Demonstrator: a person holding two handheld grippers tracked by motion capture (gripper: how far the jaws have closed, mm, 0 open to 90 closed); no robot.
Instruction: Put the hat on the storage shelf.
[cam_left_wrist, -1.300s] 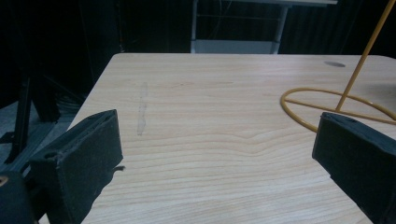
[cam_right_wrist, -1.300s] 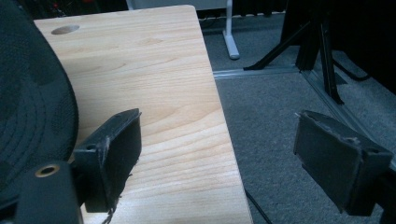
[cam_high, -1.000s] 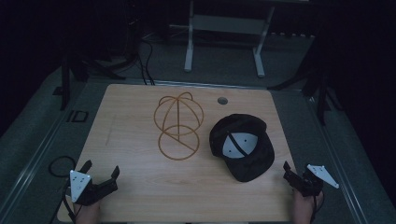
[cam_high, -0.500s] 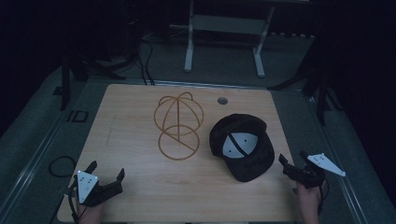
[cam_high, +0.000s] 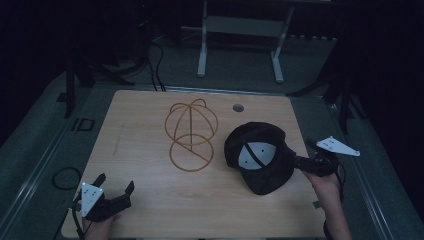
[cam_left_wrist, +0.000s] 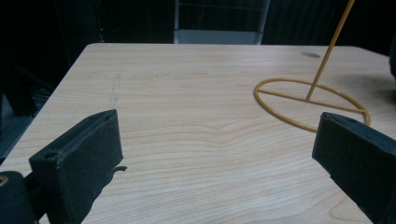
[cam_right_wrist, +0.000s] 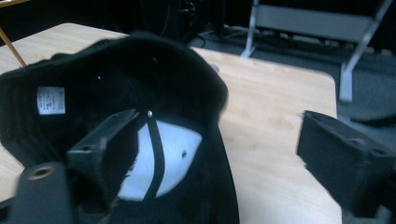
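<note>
With the right gripper (cam_high: 303, 162) spread wide at the 3 o'clock rim of the upturned black fabric cap (cam_high: 260, 156) beside the yellow wire hat stand (cam_high: 191, 134), seat one jaw inside before clamping; the left gripper (cam_high: 116, 186) idles parted.

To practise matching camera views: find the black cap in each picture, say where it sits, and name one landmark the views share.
High view: the black cap lies upside down, right of centre on the table, just off the right gripper.
Left gripper view: a dark sliver at the right edge may be it; I cannot tell.
Right gripper view: the cap takes up the left half, one jaw inside it.
Shared landmark: the yellow wire stand.
</note>
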